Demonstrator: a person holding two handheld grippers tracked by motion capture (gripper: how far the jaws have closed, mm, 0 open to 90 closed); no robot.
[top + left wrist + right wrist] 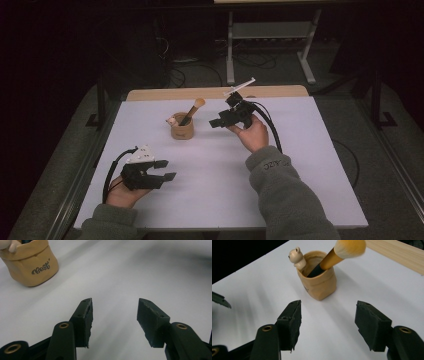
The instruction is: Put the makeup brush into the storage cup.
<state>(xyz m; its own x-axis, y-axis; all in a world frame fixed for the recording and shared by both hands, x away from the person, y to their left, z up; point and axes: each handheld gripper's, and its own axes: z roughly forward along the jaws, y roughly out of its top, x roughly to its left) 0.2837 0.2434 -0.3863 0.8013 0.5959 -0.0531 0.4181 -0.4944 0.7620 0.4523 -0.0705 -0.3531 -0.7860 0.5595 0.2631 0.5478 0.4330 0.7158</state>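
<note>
Risk is sitting with the right gripper [220, 121], its jaws gaping empty near the tabletop's far edge: clipping the leaning makeup brush [342, 251] could topple the tan pouch-shaped holder [319, 281], while the left gripper [167, 170] is waiting unclenched.

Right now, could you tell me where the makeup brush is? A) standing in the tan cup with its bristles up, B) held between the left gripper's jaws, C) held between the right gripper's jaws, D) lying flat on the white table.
A: the makeup brush leans handle-down inside the tan cup, bristles above the rim, while the right gripper and left gripper both stand open with nothing between their jaws.
</note>
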